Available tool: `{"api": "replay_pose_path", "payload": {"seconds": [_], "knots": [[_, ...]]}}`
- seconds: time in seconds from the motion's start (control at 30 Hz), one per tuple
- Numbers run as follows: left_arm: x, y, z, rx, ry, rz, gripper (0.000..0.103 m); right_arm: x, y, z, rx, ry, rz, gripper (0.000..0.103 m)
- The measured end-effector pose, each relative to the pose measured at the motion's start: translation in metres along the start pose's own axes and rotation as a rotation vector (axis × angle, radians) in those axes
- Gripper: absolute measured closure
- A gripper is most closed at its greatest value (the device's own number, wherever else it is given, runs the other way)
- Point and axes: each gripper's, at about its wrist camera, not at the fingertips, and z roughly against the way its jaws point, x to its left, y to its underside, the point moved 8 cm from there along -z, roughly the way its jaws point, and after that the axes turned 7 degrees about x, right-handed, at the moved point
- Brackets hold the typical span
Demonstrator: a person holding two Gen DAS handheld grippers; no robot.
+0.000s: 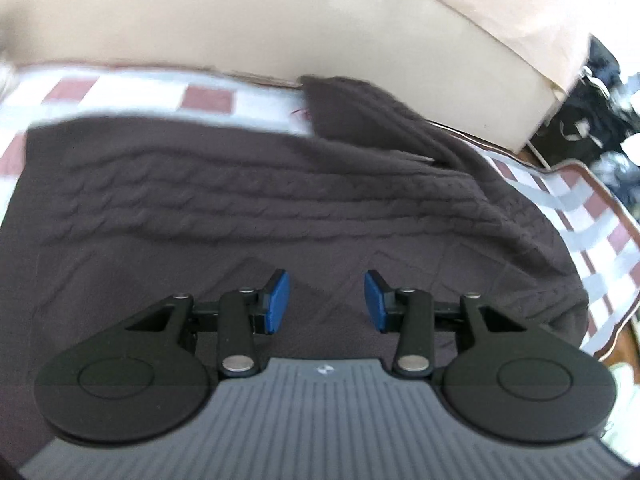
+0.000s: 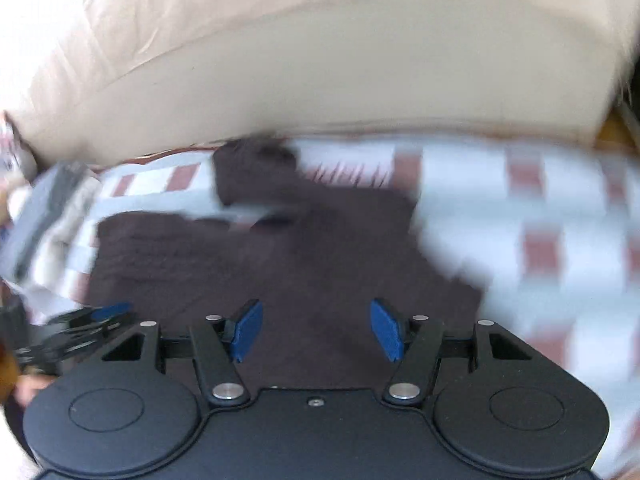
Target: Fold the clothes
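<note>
Dark brown cable-knit sweater [image 1: 248, 200] spread flat on checked red-and-white blanket [image 1: 208, 98], one sleeve [image 1: 360, 108] folded up toward the blanket's far edge, against the beige upholstered base [image 1: 280, 32] behind. Left gripper [image 1: 326, 300] above the sweater body, blue pads [image 1: 278, 300] wide apart, nothing between them — cannot tell if touching the knit. Right gripper [image 2: 316, 330] likewise spread wide and empty, over the sweater's near part [image 2: 280, 256]; view heavily motion-blurred. Left gripper also visible at the left edge of the right wrist view [image 2: 96, 316], blurred. Bare blanket to the right of the sweater [image 2: 540, 208]. Dark clutter [image 1: 600, 100] past the blanket's right corner, unidentifiable.
</note>
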Motion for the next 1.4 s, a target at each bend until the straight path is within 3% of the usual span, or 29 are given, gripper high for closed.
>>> {"api": "replay_pose_path", "payload": {"seconds": [0.03,0.1,0.13,0.27,0.37,0.43,0.47,0.53,0.63,0.67,0.73,0.83,1.03,1.1,1.2,1.23,1.4], "knots": [[-0.009,-0.008,-0.002,-0.009,0.007,-0.012,0.062,-0.015,-0.021,-0.002,0.004,0.021,0.047,0.037],[-0.031,-0.036,-0.012,-0.011,0.053,-0.026,0.06,-0.046,-0.057,-0.029,0.032,-0.029,0.089,0.038],[-0.041,-0.05,-0.021,0.006,0.07,-0.039,0.05,-0.066,-0.07,-0.054,0.066,-0.08,0.066,0.038],[-0.073,-0.107,-0.075,0.078,0.072,-0.121,0.049,-0.128,-0.083,-0.136,0.036,-0.208,-0.217,0.038],[-0.08,-0.138,-0.117,0.144,0.053,-0.091,0.049,-0.136,-0.076,-0.176,-0.007,-0.341,-0.364,0.038],[-0.077,-0.154,-0.134,0.139,0.032,-0.058,0.049,-0.132,-0.073,-0.2,-0.014,-0.409,-0.431,0.038],[-0.074,-0.16,-0.139,0.126,0.019,-0.032,0.049,-0.128,-0.073,-0.21,-0.014,-0.445,-0.46,0.044],[-0.067,-0.173,-0.146,0.097,-0.004,0.018,0.049,-0.116,-0.074,-0.211,-0.057,-0.372,-0.407,0.092],[-0.057,-0.187,-0.139,0.034,-0.026,0.076,0.049,-0.111,-0.083,-0.148,-0.325,-0.227,-0.267,0.093],[-0.056,-0.19,-0.134,0.007,-0.028,0.083,0.049,-0.116,-0.082,-0.122,-0.403,-0.213,-0.278,0.093],[-0.052,-0.194,-0.129,-0.027,-0.04,0.098,0.049,-0.127,-0.073,-0.077,-0.496,-0.153,-0.276,0.093],[-0.043,-0.197,-0.137,-0.025,-0.061,0.131,0.048,-0.137,-0.051,-0.061,-0.457,-0.027,-0.222,0.094],[-0.023,-0.206,-0.162,0.003,-0.081,0.312,0.048,-0.133,-0.012,-0.055,-0.425,0.005,-0.217,0.094],[-0.017,-0.211,-0.167,-0.007,-0.16,0.31,0.048,-0.134,-0.005,-0.052,-0.42,0.0,-0.221,0.094],[-0.002,-0.212,-0.174,-0.002,-0.31,0.279,0.039,-0.134,0.007,-0.049,-0.414,-0.009,-0.226,0.093],[0.001,-0.212,-0.177,0.004,-0.319,0.28,0.039,-0.134,0.01,-0.048,-0.412,-0.012,-0.227,0.093],[0.005,-0.21,-0.192,0.052,-0.186,0.332,0.037,-0.14,0.017,-0.057,-0.391,-0.042,-0.232,0.093]]}}
